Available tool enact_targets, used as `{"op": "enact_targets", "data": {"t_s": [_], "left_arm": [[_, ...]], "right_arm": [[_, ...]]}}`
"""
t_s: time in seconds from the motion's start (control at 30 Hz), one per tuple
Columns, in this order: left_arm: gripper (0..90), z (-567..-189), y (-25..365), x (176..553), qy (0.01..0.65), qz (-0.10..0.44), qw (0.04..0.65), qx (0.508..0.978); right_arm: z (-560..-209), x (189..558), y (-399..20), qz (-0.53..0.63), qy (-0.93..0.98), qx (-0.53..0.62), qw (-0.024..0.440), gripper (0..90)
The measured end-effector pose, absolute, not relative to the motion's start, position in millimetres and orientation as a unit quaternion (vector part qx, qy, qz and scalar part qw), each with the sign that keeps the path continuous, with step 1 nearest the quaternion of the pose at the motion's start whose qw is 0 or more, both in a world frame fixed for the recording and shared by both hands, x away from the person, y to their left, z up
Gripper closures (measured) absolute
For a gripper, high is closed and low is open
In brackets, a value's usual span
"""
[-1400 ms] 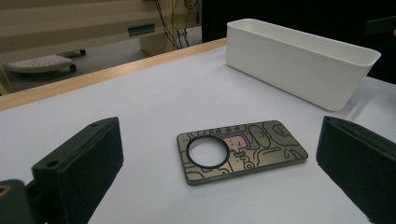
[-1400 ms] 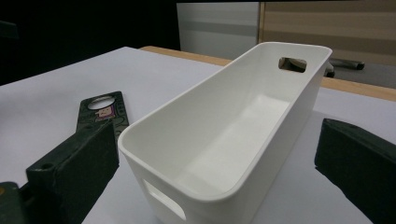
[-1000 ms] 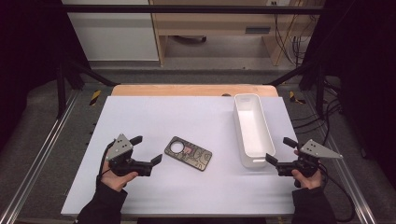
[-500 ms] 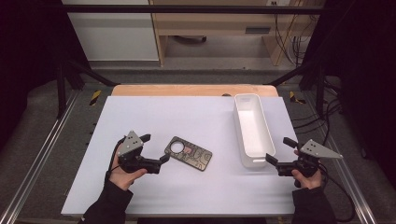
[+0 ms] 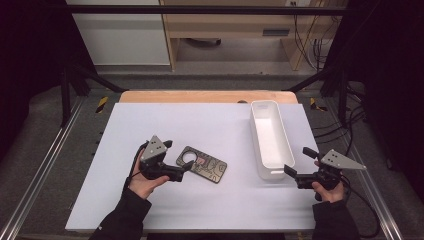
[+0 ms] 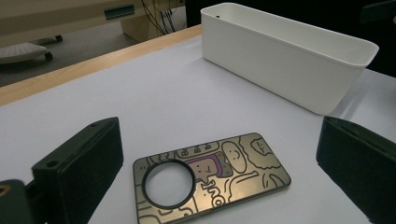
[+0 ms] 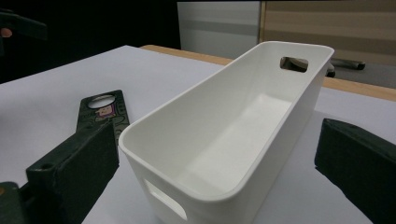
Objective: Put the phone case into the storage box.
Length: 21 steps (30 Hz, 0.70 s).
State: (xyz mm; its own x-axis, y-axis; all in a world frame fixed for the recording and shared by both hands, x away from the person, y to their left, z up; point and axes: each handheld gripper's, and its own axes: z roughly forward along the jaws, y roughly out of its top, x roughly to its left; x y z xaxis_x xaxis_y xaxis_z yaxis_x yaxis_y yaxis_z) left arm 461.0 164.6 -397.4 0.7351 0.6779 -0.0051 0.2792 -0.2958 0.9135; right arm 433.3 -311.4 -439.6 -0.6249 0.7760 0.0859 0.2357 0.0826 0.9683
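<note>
Near the front edge of the desk (image 5: 150,120), left of middle, lies the decorated flat plate (image 5: 202,164), and the left gripper (image 5: 176,159) sits right at its left end, jaws spread wide with the plate's end between them. From above that plate is just a dark slab; the left gripper view brings out its brassy face, doodle drawings, a purple patch and a round black-rimmed hole (image 6: 168,184). Over by the right edge stands the long white bin (image 5: 270,141). The right gripper (image 5: 299,162) hovers at the bin's near end, jaws parted and gripping nothing. Its own view looks straight into the bin: bare inside, handle slot (image 7: 294,64) in the far wall.
</note>
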Motion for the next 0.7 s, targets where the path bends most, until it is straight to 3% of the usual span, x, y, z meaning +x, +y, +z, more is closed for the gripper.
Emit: {"op": "enact_targets", "data": {"t_s": [0.7], "left_arm": [[0.6,-402,122,477,0.291,0.179,0.493,0.8]], "right_arm": [[-439,433,-311,0.573,0.697,0.361,0.236,0.3]]}}
